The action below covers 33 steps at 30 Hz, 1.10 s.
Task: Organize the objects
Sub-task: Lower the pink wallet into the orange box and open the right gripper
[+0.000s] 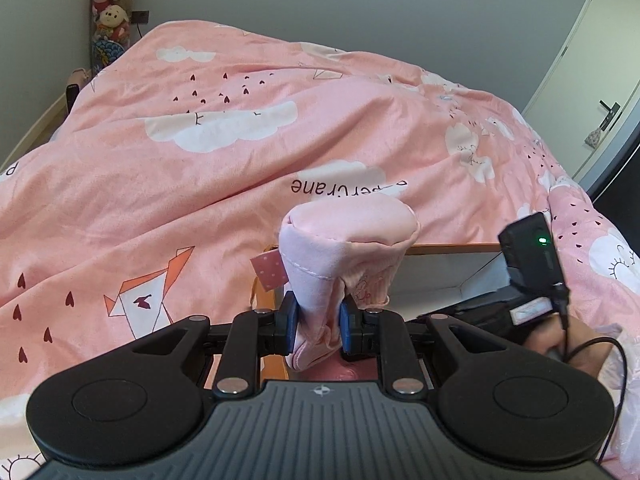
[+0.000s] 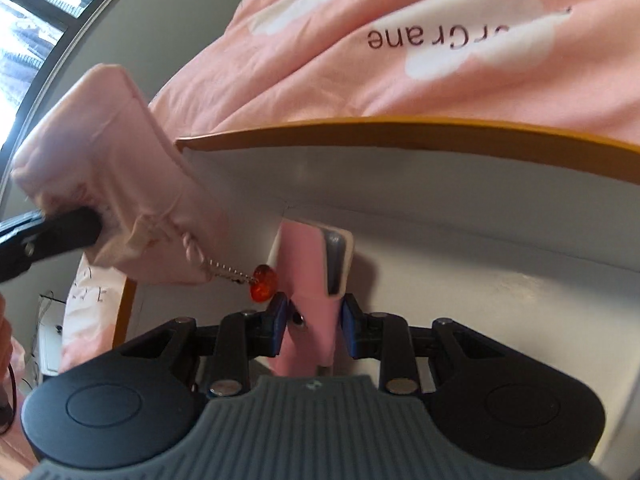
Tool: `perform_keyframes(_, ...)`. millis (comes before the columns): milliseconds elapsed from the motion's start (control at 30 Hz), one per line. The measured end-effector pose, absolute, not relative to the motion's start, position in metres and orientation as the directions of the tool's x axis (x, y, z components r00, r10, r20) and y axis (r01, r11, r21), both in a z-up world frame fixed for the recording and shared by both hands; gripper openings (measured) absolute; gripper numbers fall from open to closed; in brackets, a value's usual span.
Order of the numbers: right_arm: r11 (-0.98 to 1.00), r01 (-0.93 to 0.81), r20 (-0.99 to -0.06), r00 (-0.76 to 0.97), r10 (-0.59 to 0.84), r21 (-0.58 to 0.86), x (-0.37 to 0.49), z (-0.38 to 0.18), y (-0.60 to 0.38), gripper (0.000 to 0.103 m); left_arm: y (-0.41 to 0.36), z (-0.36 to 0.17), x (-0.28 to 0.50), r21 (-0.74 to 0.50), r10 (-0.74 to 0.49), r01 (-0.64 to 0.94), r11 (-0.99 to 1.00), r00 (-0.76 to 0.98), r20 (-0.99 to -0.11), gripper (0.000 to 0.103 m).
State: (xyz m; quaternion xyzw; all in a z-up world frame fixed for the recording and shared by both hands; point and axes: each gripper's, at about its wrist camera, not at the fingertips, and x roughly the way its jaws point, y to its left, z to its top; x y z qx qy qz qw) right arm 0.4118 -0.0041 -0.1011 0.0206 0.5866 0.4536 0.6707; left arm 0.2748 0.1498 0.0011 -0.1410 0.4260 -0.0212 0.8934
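My left gripper (image 1: 318,330) is shut on a pale pink padded cloth pouch (image 1: 340,248) and holds it up above the bed's edge. The same pouch (image 2: 116,184) shows at the left of the right wrist view, with a chain and an orange bead (image 2: 263,283) hanging from it. My right gripper (image 2: 314,326) is shut on a pink flat case with a grey-and-white end (image 2: 310,264), inside a white box with an orange rim (image 2: 400,126). The right gripper's body (image 1: 532,256) shows at the right of the left wrist view.
A pink duvet with clouds and paper cranes (image 1: 240,160) covers the bed behind the box. Plush toys (image 1: 110,8) hang in the far left corner. A white door (image 1: 592,60) is at the right. The box's white inner wall (image 2: 480,200) is close in front.
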Motion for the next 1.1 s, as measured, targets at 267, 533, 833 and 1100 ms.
perform_keyframes(267, 0.628, -0.588, -0.807, -0.072, 0.586, 0.509, 0.410, -0.115, 0.008, 0.038, 0.151, -0.006, 0.278, -0.284, -0.167, -0.089, 0.955, 0.630, -0.758, 0.023)
perform_keyframes(533, 0.639, -0.604, -0.820, -0.043, 0.571, 0.477, 0.401, -0.114, -0.001, 0.035, 0.146, -0.012, 0.283, -0.295, -0.195, -0.065, 0.953, 0.614, -0.765, 0.023)
perform_keyframes(833, 0.607, -0.592, -0.789, -0.082, 0.608, 0.530, 0.398, -0.127, 0.019, 0.034, 0.144, -0.016, 0.288, -0.290, -0.198, -0.067, 0.955, 0.584, -0.787, 0.023)
perform_keyframes(1100, 0.634, -0.542, -0.795, -0.111, 0.596, 0.551, 0.405, -0.130, 0.005, 0.034, 0.142, -0.021, 0.292, -0.304, -0.212, -0.066, 0.950, 0.576, -0.789, 0.023)
